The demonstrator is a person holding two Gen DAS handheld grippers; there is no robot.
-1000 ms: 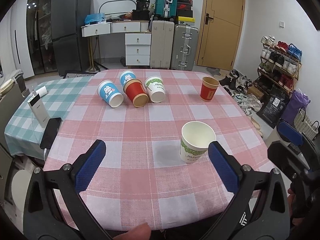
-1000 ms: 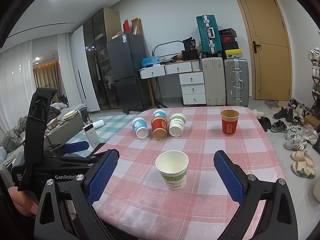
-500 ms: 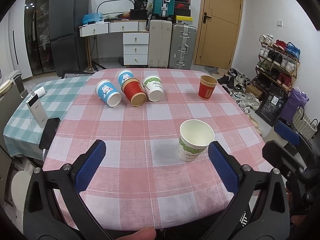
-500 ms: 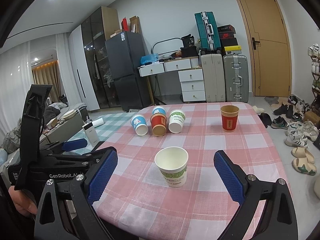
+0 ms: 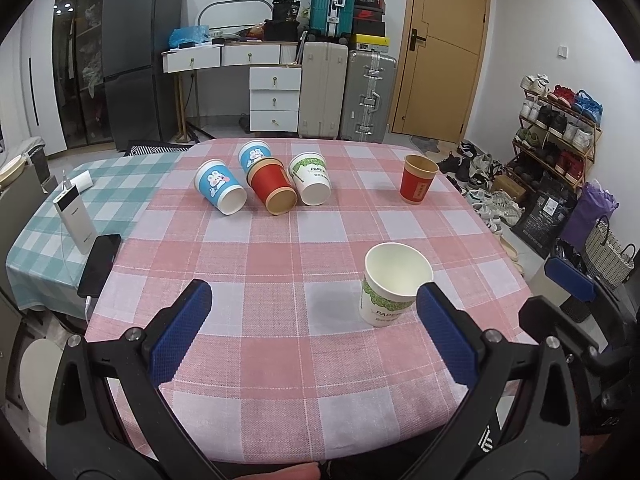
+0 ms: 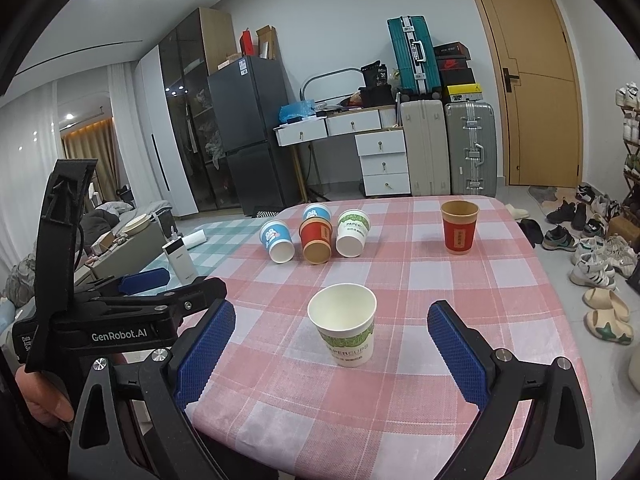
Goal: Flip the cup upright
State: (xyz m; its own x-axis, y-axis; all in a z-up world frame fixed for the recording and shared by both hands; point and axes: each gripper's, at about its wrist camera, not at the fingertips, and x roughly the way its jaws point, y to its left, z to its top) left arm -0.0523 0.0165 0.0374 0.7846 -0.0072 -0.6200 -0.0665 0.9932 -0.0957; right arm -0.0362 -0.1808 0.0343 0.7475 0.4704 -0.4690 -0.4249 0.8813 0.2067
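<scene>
A white paper cup stands upright near the front of the pink checked table. A red cup stands upright at the back right. Several cups lie on their sides at the back: a blue one, a red one, a white one, and a second blue one behind them. My left gripper is open and empty at the front edge. My right gripper is open and empty, its fingers either side of the near white cup but short of it.
A power bank and a black phone lie on the green checked cloth at the left. Suitcases, drawers and a fridge stand behind the table. A shoe rack and shoes are on the right.
Both grippers have drawn back slightly from the table, still open. The cups have not moved.
</scene>
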